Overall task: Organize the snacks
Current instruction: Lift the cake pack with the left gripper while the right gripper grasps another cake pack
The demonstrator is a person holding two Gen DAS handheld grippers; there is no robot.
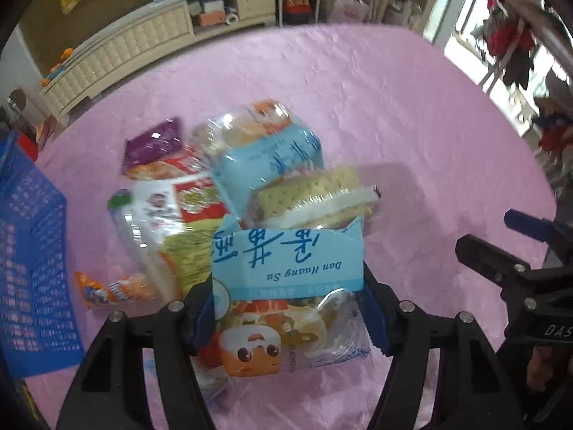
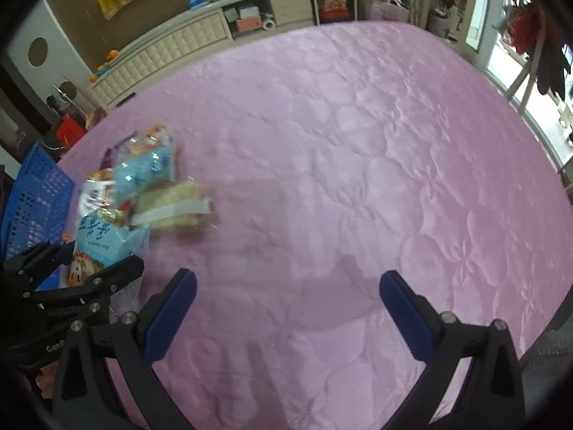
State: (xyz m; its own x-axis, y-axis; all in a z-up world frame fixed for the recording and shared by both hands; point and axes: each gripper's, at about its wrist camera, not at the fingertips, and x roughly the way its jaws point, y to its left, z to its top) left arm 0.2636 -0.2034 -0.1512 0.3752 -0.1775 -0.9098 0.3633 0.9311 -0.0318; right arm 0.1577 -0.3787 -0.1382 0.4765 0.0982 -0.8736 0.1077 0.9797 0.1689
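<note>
Between your left gripper's (image 1: 290,319) fingers sits the blue packet (image 1: 286,265), at the pile's (image 1: 200,193) near edge on the pink bed (image 2: 358,143); they close on its sides. Its slick wrapper could slide or drag neighbours. Your right gripper (image 2: 288,308) hangs spread and empty. Only the right view shows the bare bedspread; the left shows the basket (image 1: 32,251) wall.

Snack packets heaped on the pink bedcover

A light-blue "Dan Huang Su" packet (image 1: 286,286) lies nearest; behind it a wrapped cracker sandwich (image 1: 315,197), another blue packet (image 1: 268,157), a purple packet (image 1: 154,143), beside a blue basket (image 1: 32,251).
</note>
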